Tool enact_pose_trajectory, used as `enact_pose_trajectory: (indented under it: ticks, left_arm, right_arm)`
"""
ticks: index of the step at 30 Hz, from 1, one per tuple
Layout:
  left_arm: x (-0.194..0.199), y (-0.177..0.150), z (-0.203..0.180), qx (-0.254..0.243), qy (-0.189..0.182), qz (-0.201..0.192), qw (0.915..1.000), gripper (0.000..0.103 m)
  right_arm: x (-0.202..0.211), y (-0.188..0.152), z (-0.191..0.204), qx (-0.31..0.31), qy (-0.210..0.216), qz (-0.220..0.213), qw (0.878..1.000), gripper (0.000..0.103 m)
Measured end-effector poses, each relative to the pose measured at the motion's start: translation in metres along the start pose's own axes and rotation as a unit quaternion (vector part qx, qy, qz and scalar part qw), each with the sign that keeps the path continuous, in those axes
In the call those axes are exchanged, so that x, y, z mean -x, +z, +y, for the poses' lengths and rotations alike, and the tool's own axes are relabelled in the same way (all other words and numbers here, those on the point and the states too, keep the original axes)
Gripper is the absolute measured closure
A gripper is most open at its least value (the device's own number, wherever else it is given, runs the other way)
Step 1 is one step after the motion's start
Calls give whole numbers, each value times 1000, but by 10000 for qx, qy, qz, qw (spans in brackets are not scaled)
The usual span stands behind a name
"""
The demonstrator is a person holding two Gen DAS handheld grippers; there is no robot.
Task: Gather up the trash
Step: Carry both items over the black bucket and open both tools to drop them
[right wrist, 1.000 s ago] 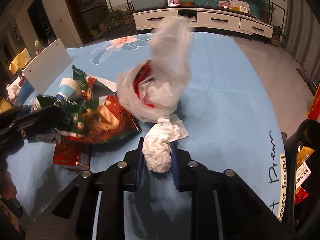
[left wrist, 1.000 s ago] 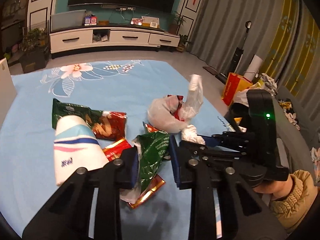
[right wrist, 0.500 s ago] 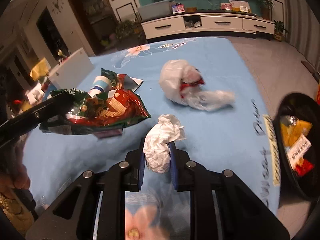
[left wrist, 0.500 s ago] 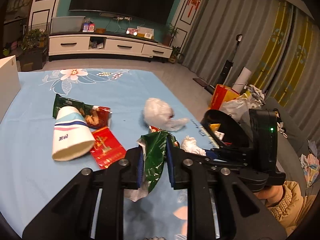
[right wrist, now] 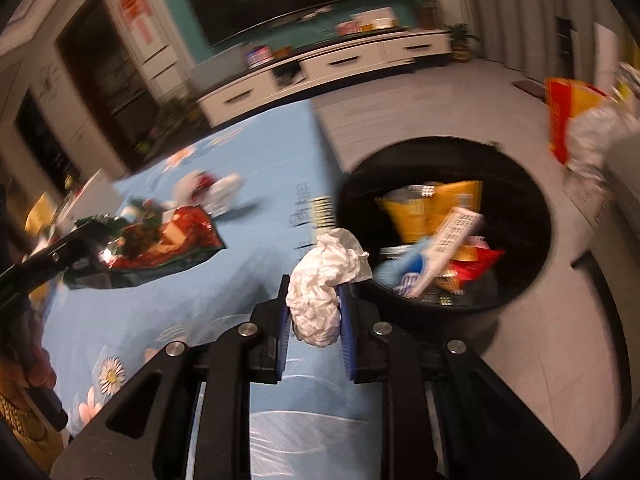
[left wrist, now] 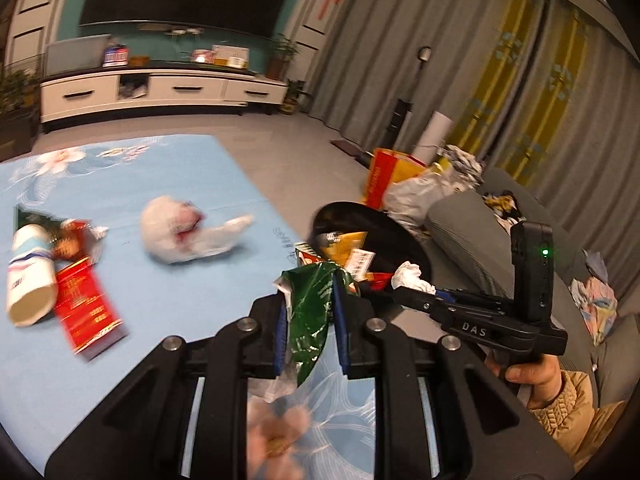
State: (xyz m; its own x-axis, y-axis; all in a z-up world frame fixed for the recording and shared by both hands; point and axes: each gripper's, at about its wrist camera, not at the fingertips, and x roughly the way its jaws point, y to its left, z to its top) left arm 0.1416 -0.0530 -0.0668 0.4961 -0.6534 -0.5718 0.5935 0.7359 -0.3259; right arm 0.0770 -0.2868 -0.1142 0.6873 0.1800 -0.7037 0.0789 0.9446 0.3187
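Observation:
My left gripper (left wrist: 309, 308) is shut on a green snack wrapper (left wrist: 310, 312), held above the blue tablecloth near the table's right edge. My right gripper (right wrist: 313, 308) is shut on a crumpled white tissue (right wrist: 324, 288), close to the rim of the black trash bin (right wrist: 532, 184). The bin holds several wrappers. It also shows in the left wrist view (left wrist: 384, 226), with the tissue (left wrist: 408, 274) over it. The wrapper shows in the right wrist view (right wrist: 160, 240) at the left.
On the blue tablecloth (left wrist: 180, 280) lie a white plastic bag (left wrist: 176, 232), a paper cup (left wrist: 28, 276), a red packet (left wrist: 86, 312) and another snack bag (left wrist: 68, 236). A grey sofa (left wrist: 480, 232) and full bags (left wrist: 404, 176) stand beyond the bin.
Both grippers lifted their trash off the table and swung right toward the black bin. The white plastic bag fell back and lies on the cloth.

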Motion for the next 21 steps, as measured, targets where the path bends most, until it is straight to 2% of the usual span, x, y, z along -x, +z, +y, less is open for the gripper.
enact_pose_trajectory:
  ticks: [4, 7, 11, 18, 19, 21]
  left_arm:
    - [-28, 17, -28, -189, -173, 31, 9997, 83]
    - [-53, 29, -46, -351, -215, 85, 9991, 83]
    - [-89, 40, -65, -534, -177, 234, 9981, 82]
    - [-138, 44, -76, -620, -6, 491, 9969, 81]
    - [-143, 44, -75, -614, 28, 504, 9968, 80]
    - [-150, 42, -73, -594, 79, 532, 9968, 71]
  right_arm:
    - [9, 4, -36, -365, -228, -210, 9989, 81]
    - [7, 8, -49, -519, -259, -305, 9979, 81]
    - [1, 15, -64, -639, -292, -384, 9968, 80]
    - [-21, 27, -84, -749, -388, -367, 9958, 78]
    - [-27, 28, -87, -765, -411, -326, 9957, 75]
    - [-36, 28, -91, -774, -500, -233, 9955, 69]
